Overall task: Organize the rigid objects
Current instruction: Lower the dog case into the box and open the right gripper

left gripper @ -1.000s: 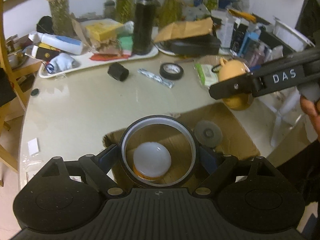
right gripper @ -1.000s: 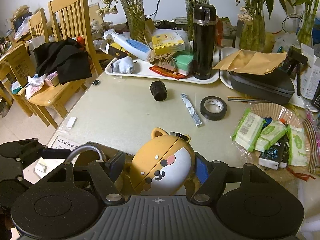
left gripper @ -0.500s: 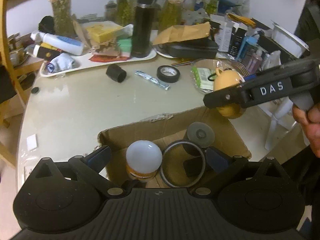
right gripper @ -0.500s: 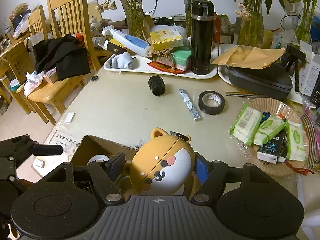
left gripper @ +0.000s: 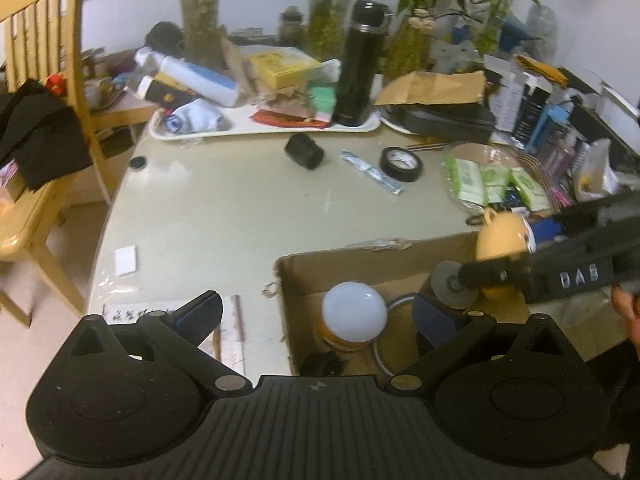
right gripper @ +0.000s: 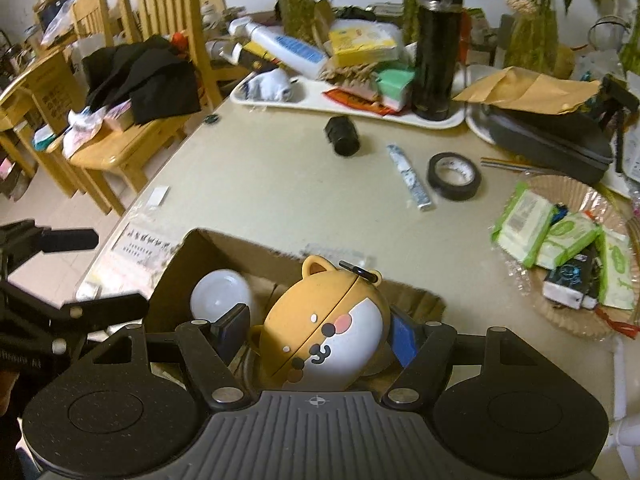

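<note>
An open cardboard box sits at the table's near edge. Inside it are a white-lidded jar, a clear ring lying flat and a grey disc. My left gripper is open wide and holds nothing. One of its fingers is over the table left of the box, the other is inside it. My right gripper is shut on an orange dog-shaped case and holds it over the box, beside the jar. In the left wrist view the case hangs at the box's right end.
Farther back on the table lie a black cap, a sachet and a black tape roll. A tray with a black flask stands behind them. Wipe packs fill a basket on the right. Wooden chairs stand on the left.
My left gripper opened and let go of the clear ring, which now lies in the box. It then drew back up and to the left. The right gripper stayed put with the dog case.
</note>
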Demonstrator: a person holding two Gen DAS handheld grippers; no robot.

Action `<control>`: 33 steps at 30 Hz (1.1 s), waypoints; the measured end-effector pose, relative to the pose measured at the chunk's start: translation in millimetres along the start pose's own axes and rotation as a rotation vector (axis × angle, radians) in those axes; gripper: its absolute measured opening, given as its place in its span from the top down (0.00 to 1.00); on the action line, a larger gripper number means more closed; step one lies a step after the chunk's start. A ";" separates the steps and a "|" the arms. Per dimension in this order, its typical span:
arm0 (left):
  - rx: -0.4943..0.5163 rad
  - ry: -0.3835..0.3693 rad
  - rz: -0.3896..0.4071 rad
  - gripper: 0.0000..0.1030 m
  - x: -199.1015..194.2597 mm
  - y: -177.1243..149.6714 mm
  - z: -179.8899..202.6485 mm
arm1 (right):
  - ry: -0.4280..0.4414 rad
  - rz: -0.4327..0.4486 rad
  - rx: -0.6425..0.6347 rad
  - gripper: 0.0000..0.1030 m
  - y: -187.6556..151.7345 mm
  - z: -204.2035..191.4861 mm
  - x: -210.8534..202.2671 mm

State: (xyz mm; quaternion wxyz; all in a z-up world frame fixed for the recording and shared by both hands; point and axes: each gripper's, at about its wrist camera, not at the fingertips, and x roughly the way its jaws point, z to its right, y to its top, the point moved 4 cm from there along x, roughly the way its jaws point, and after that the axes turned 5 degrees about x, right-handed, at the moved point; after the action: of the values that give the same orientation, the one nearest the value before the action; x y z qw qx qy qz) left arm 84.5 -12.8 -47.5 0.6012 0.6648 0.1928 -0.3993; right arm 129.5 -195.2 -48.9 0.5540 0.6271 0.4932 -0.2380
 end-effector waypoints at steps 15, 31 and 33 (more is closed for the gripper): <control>-0.080 0.001 0.023 0.00 -5.0 2.0 -15.2 | 0.128 -0.079 -0.066 0.21 -10.8 -28.5 10.7; -0.076 -0.002 0.029 0.00 -3.7 2.8 -13.6 | 0.060 -0.071 -0.046 0.10 -9.2 -16.5 10.5; -0.074 0.002 0.028 0.00 -3.2 3.2 -13.5 | 0.033 -0.069 -0.040 0.08 -8.7 -13.0 11.2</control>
State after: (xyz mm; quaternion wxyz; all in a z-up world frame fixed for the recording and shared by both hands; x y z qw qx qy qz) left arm 88.9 0.1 -43.5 0.6306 0.6451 0.1986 -0.3830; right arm 123.1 -180.1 -58.8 0.5497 0.6022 0.5284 -0.2367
